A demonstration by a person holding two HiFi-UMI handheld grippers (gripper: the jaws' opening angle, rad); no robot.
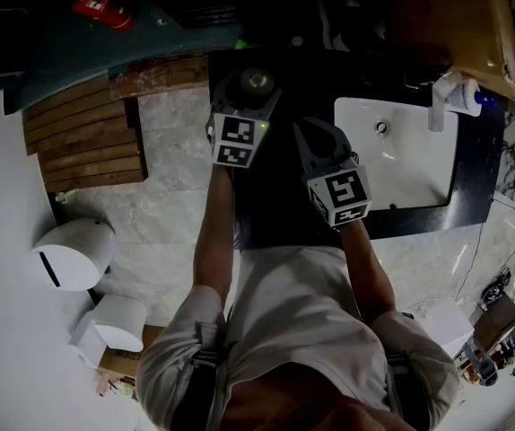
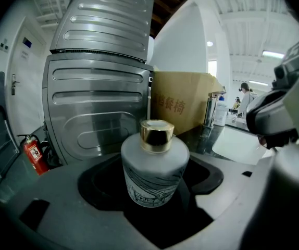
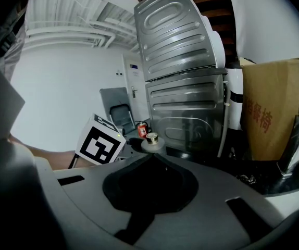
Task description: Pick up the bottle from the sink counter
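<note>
Left gripper: your left gripper [image 1: 250, 97] had its jaws part-way apart and set around the bottle [image 2: 154, 168], one jaw on each side of the lower body. By the look of it, they were holding it.
Bottle: a squat, frosted white bottle with a gold cap [image 2: 157, 134], held between the left gripper's jaws at the middle of their curved hollow.
Long axis: the bottle stood upright, cap up. Its axis ran across the line of the jaws, so the grip fell on its round sides.
Contact with the surface: neither gripper view showed whether the base touched the dark surface [image 1: 271, 209] or had cleared it.
Right gripper: your right gripper [image 3: 149, 191] had its jaws drawn narrow, almost together, with nothing between them.
Bottle from the right gripper: ahead of it and off to its left, apart from it, beside the left gripper's marker cube.
Nearer hand: the left by far, since the bottle was already inside its jaws; the right played no part in the grasp.
Nearby: a white sink [image 1: 410, 178] lay to the right of the right gripper, and a cardboard box [image 2: 183, 105] stood beyond the bottle, ahead of the left gripper.
Next move, as a judgement: a straight lift, keeping the bottle upright; the smooth round body could slip if the grip was light.
</note>
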